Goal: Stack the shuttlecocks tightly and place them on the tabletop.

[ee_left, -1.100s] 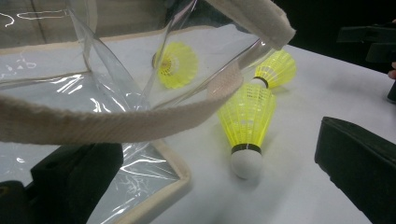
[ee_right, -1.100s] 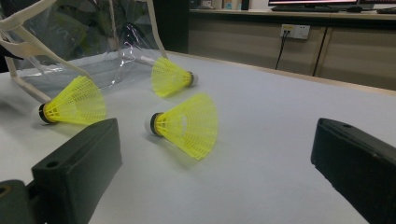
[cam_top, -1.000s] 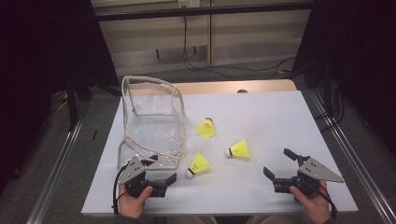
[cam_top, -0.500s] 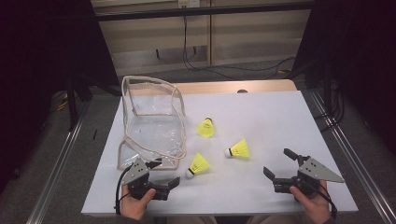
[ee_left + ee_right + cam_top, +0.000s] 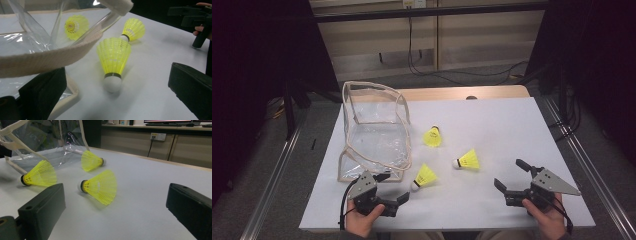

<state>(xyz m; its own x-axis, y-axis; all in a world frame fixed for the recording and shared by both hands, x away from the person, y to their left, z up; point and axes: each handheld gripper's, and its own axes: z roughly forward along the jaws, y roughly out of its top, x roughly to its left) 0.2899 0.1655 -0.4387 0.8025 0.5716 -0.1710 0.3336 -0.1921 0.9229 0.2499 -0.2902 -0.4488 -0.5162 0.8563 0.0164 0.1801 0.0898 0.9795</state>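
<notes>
high view: three yellow shuttlecocks lie loose on the white table sheet, none inside the clear bag yet. judged from this, the packing has not started; all three are left to go in.

left gripper sits at the near left edge, jaws wide, nothing between them. the nearest shuttlecock lies just beyond its tips, cork end toward the person, close to the bag's near corner but apart from it. left gripper view confirms: that shuttlecock lies centred between the two black jaws, not touched.

right gripper rests at the near right, jaws also wide and empty. the middle shuttlecock lies ahead of it, on its side, cork pointing left. the far shuttlecock sits near the bag's right wall.

in the way: the bag's cloth-edged rim droops across the left gripper view, just beside the nearest shuttlecock, so a closing jaw may catch the trim. the bag is slumped, opening partly collapsed; it probably needs holding open before anything drops in.

around: cables on the floor behind the table, wall socket at the back.
</notes>
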